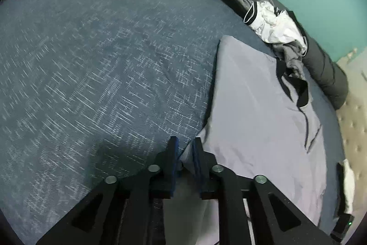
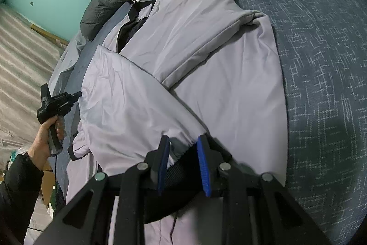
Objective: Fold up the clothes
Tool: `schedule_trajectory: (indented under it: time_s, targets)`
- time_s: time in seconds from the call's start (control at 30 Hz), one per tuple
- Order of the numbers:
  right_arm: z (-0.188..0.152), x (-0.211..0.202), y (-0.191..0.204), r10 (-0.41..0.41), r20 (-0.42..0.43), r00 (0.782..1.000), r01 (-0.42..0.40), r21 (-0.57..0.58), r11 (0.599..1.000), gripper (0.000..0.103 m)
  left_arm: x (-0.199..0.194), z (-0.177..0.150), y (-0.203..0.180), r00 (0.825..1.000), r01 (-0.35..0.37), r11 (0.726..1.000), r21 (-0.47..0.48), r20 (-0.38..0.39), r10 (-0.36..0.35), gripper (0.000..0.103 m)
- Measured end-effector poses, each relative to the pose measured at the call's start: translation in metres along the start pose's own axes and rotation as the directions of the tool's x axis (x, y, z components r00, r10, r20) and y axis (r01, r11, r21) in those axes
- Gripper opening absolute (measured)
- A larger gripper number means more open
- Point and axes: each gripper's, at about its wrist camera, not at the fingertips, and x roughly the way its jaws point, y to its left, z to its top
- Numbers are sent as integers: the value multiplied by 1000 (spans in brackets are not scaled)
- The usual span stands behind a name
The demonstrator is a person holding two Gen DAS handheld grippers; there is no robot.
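Lilac jacket point(image 2: 183, 49) spread on bed point(image 2: 321, 61), right half. Fabric judged light, soft, slippery. Elastic cuff point(image 2: 181, 144) pinched by right gripper point(image 2: 183, 148); hem edge point(image 1: 187, 153) pinched by left gripper point(image 1: 185, 153). Seams, cuffs recommended as hold points.

Both wrist views close, angled down, sharing lilac jacket point(image 1: 259, 111) – bed point(image 2: 321, 38)

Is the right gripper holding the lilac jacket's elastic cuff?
Yes, the right gripper has the lilac jacket's gathered cuff between its blue pads.

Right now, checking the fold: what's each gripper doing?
Left gripper: shut on the jacket's edge.
Right gripper: shut on the jacket's cuff.
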Motion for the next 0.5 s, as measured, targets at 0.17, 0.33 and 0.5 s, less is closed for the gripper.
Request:
schedule_trajectory:
  time_s: [0.17, 0.33, 0.5]
  targets:
    - [1, 0, 3, -16, -22, 1000, 15, -21, 1000, 24, -21, 6, 1, 997, -71, 997, 44, 32, 69, 30]
    - [8, -21, 0, -2, 67, 998, 1, 5, 1000, 25, -32, 13, -12, 994, -103, 986, 130, 60, 96, 30]
    - [15, -28, -1, -12, 117, 993, 14, -12, 1000, 61, -33, 18, -25, 994, -98, 981, 166, 63, 88, 30]
